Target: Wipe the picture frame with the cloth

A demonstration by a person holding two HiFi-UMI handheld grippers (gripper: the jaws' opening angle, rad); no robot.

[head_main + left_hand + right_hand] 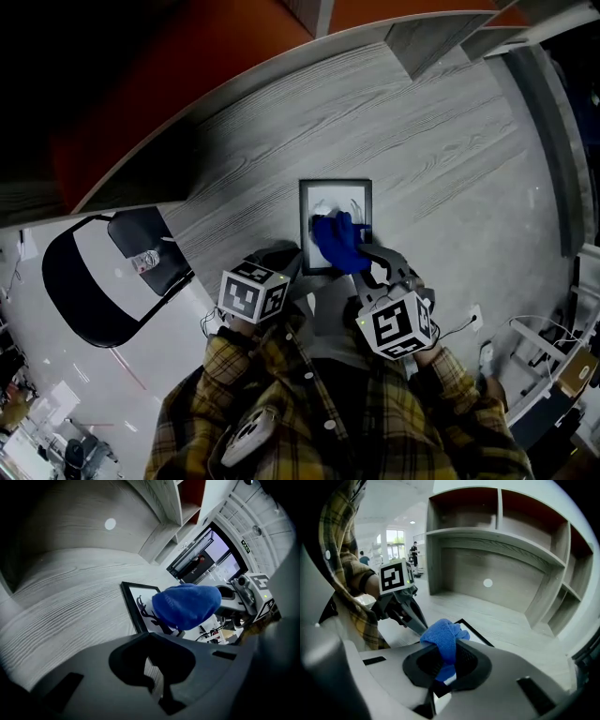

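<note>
Picture frame (323, 202): black-edged, with a pale print. It lies flat on the grey wood-grain surface (394, 122), close to the near edge and directly in front of you.

Cloth (339, 242): blue, bunched into a wad. It rests on the lower right part of the frame and covers that part of the glass.

Right tongs (443, 663): pressed together on the cloth. The right gripper view shows a fold of blue pinched between the jaws, with the rest of the wad bulging out ahead of them. In the head view these tongs reach in from the frame's lower right.

Left tongs (154, 677): tips at the frame's lower left corner. In the left gripper view the jaws stand a narrow slit apart, with only a strip of wood grain showing in the gap. Whether the tips touch the frame cannot be told.

Marker cubes: one on each of your tongs, both just below the frame in the head view.

Shelf unit (497, 531): grey wood compartments rising behind the surface.

Sleeves (281, 375): yellow plaid.
</note>
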